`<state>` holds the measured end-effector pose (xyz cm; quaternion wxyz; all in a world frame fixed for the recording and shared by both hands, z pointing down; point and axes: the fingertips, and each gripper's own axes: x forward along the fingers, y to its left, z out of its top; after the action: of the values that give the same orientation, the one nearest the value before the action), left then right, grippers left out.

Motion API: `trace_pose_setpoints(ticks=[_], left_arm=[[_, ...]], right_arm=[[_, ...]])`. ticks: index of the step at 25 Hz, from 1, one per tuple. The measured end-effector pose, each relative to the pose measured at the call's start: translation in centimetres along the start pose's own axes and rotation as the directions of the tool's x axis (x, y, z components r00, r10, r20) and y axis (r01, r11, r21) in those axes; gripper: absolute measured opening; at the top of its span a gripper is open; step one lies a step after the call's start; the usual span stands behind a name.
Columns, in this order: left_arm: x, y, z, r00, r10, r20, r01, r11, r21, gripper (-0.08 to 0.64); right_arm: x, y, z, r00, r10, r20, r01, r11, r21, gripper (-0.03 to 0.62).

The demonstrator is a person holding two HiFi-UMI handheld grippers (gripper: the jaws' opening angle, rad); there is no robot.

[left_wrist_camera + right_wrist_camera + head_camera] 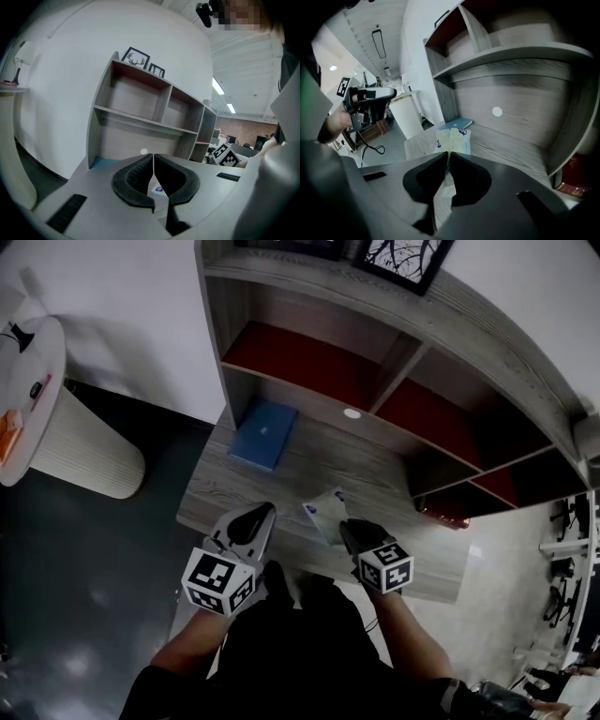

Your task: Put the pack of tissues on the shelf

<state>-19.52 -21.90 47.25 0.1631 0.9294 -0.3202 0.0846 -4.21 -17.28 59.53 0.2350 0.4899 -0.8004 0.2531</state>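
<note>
at the bottom middle of the head view, the right gripper [348,530] has its jaws squeezed almost all the way together. in the right gripper view, the thin near edge of the pack of tissues [452,138] is pinched between them. so the right gripper [447,157] has hold of the pack.

just to its left in the head view, the left gripper [262,514] has its jaws closed too. the left gripper view shows them touching with nothing in between, so the left gripper [153,157] is empty.

the pack of tissues [325,514] lies on the gray wooden desk [375,479], near the front edge, in the middle of the frame. it looks like it is resting on the wood, not up in the air yet.

a bit farther back and to the left, a blue book [263,433] lies flat on the desk, well apart from the pack.

behind that, in the upper half of the frame, is the shelf [300,390]. its open boxes have red floors and look empty. picture frames [398,259] stand on top. far off in the upper left is a round white table [89,451].

i think the grab step is just about done. the next move needs a lift up off the desk. then a reach forward and up over the shelf board [511,56], into one of the red boxes. the hold is only on a thin edge, so the pack may droop or slip. a slow, steady lift would help.
</note>
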Motion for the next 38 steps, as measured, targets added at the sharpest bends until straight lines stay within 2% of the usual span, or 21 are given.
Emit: trace_pose_setpoints(ticks=[12,22,38], left_arm=[[3.7,-5.0,1.5,0.998,-0.060,-0.018,0.061,0.996,0.069,0.020],[9.3,-13.7,2.8,0.996,-0.084,-0.021,0.086,0.991,0.100,0.021],[16.2,-26.9,4.2,0.999,-0.053,-0.003,0.053,0.987,0.155,0.021]], right_arm=[[-7.1,-3.2,2.2,0.991,-0.015,0.132,0.009,0.999,0.048,0.026],[-15.3,-8.7,1.7,0.982,0.011,0.190,-0.017,0.999,0.033,0.025],[-27.8,-19.4,-1.1,0.971,0.038,0.237,-0.028,0.999,-0.042,0.023]])
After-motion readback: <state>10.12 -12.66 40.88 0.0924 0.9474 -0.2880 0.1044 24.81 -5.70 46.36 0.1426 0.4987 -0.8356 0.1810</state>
